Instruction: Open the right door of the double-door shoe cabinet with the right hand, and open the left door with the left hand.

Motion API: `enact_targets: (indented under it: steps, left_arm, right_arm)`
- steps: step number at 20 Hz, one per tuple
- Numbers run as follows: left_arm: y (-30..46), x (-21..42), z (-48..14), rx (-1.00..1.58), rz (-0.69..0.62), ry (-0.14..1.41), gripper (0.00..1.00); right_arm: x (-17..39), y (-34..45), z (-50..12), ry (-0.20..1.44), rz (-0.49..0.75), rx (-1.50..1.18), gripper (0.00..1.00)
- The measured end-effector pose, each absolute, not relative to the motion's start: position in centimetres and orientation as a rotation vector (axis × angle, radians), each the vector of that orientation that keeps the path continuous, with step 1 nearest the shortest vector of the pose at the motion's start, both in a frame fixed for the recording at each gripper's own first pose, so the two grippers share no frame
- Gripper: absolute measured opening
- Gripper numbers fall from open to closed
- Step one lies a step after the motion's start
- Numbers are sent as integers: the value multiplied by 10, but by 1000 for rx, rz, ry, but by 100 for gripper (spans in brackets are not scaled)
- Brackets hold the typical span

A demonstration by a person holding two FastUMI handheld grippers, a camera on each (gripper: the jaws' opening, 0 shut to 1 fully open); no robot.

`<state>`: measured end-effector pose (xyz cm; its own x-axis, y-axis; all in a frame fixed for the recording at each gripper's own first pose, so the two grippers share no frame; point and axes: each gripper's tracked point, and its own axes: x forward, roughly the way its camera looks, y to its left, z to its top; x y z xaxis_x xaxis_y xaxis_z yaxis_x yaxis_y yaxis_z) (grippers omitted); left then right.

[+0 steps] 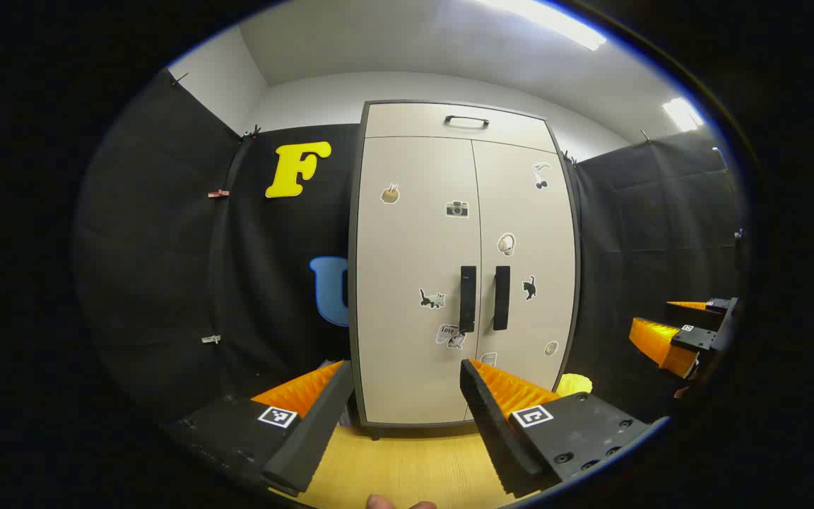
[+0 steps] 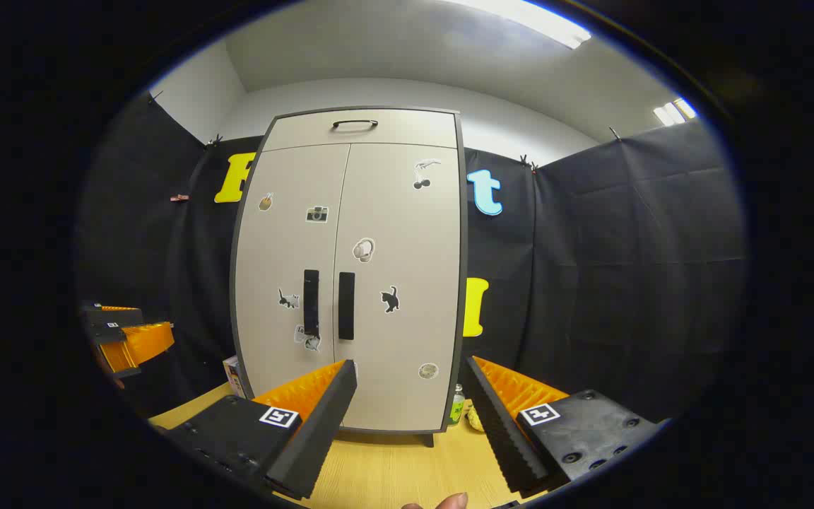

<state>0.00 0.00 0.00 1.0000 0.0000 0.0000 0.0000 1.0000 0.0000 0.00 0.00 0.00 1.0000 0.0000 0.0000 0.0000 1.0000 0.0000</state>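
shoe cabinet (image 2: 350, 283): stands upright on the wooden surface (image 2: 393, 474), dead ahead, both doors shut
right door (image 2: 396, 283): goes first imo, come in square on the right handle (image 2: 345, 305)
left door (image 1: 417, 283): left handle (image 1: 468, 298) sits just beside the other, so don't snag both
right hand-held gripper (image 2: 407, 382): spread wide, holding nothing
left hand-held gripper (image 1: 403, 378): same, released
writing: sticker (image 1: 451, 334) near the left handle has a word, too small to read

One shoe cabinet (image 1: 463, 268) stands at the back edge of the bench (image 1: 407, 466). It has two doors, left door (image 1: 414, 283) and right door (image 1: 527, 233), two vertical door handles (image 1: 468, 298), one top handle (image 1: 466, 121), and two grippers (image 1: 407, 396) in front.
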Motion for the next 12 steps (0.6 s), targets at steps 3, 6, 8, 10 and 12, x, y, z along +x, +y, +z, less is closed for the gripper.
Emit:
enact_targets:
  steps: [3, 6, 8, 10, 12]
  left_arm:
    - [-1, 0, 0, 4, -5, 0, 95]
    - [0, 0, -1, 3, -13, -1, 95]
    - [0, 1, -2, 2, -13, -1, 94]
    - [0, 1, -1, 2, -15, -2, 95]
    - [0, 2, -1, 3, -16, -4, 95]
  right_arm:
    - [0, 3, -1, 10, 5, 12, 98]
    - [2, 5, 0, 11, 7, 7, 97]
    - [2, 6, 0, 5, 8, -7, 98]
    - [2, 7, 1, 0, 13, -4, 98]
    - [3, 8, 2, 1, 15, 8, 98]
